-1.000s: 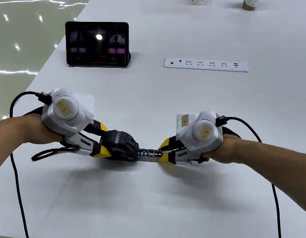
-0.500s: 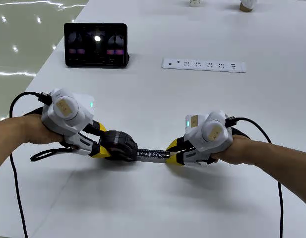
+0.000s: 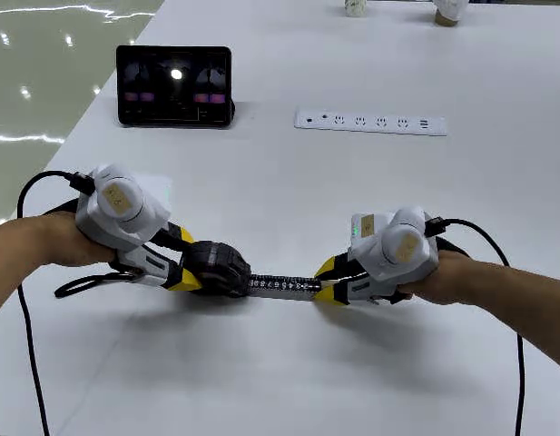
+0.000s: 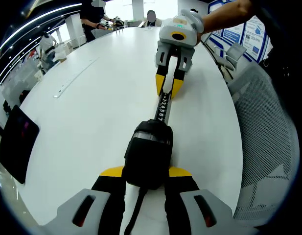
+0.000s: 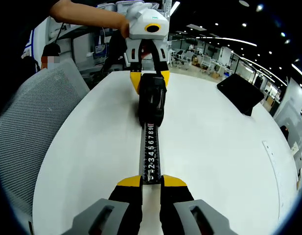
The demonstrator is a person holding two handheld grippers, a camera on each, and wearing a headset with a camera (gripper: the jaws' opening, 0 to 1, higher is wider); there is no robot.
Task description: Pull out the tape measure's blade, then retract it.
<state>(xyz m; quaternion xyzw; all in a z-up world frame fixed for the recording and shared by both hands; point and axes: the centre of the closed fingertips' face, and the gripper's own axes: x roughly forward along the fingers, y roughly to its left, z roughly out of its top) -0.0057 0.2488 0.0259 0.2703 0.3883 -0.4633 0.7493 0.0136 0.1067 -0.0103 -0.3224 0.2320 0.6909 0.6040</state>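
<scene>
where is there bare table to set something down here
Bare table lies between the power strip and the blade, and along the near edge, short of both grippers. It is crowded along the line from the left gripper, shut on the tape measure case, to the right gripper, shut on the blade.

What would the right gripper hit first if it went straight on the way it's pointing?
Probably the black tape measure case, dead ahead along the numbered blade the right gripper pinches; the left gripper holds that case.
</scene>
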